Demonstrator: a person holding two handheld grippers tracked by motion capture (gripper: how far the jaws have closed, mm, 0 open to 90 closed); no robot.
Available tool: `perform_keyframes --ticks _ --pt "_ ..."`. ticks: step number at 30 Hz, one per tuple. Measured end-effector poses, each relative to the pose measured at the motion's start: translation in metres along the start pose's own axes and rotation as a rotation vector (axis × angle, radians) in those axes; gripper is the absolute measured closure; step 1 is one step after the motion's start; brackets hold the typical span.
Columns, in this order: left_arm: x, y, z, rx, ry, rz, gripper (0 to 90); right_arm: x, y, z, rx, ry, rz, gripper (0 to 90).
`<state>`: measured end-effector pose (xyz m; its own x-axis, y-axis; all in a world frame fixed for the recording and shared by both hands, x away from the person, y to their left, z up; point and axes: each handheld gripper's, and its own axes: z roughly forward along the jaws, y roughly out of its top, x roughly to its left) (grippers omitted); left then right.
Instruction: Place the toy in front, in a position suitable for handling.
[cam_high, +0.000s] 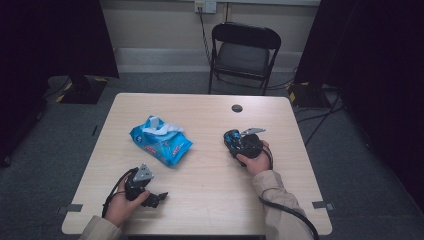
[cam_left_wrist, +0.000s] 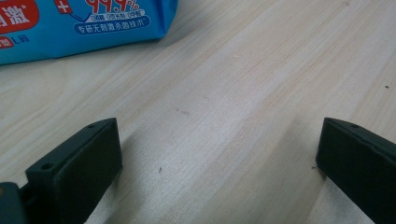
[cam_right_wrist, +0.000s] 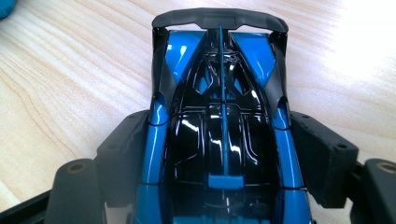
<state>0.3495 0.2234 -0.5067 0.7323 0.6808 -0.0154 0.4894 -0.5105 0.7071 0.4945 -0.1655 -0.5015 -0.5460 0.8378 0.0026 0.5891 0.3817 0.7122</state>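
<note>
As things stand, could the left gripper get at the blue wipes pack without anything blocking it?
Probably yes. The left gripper rests on the table with its fingers wide apart and empty, and bare wood lies between it and the wipes pack. The toy car sits off in the right gripper.

Right gripper (cam_right_wrist: 219, 154) jaws flank blue-black toy race car (cam_right_wrist: 219, 93), pads against both flanks; car on wooden table (cam_right_wrist: 70, 79).
</note>
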Motion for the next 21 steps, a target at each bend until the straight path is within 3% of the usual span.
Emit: perform_keyframes --ticks 10,21 --pt "0.000 0.000 0.000 0.002 0.000 0.000 0.0 0.001 0.000 -0.002 0.008 -0.018 -0.021 25.9" --pt "0.000 0.000 0.000 0.005 -0.002 0.000 0.0 -0.004 0.000 -0.010 0.010 -0.007 -0.010 26.0"
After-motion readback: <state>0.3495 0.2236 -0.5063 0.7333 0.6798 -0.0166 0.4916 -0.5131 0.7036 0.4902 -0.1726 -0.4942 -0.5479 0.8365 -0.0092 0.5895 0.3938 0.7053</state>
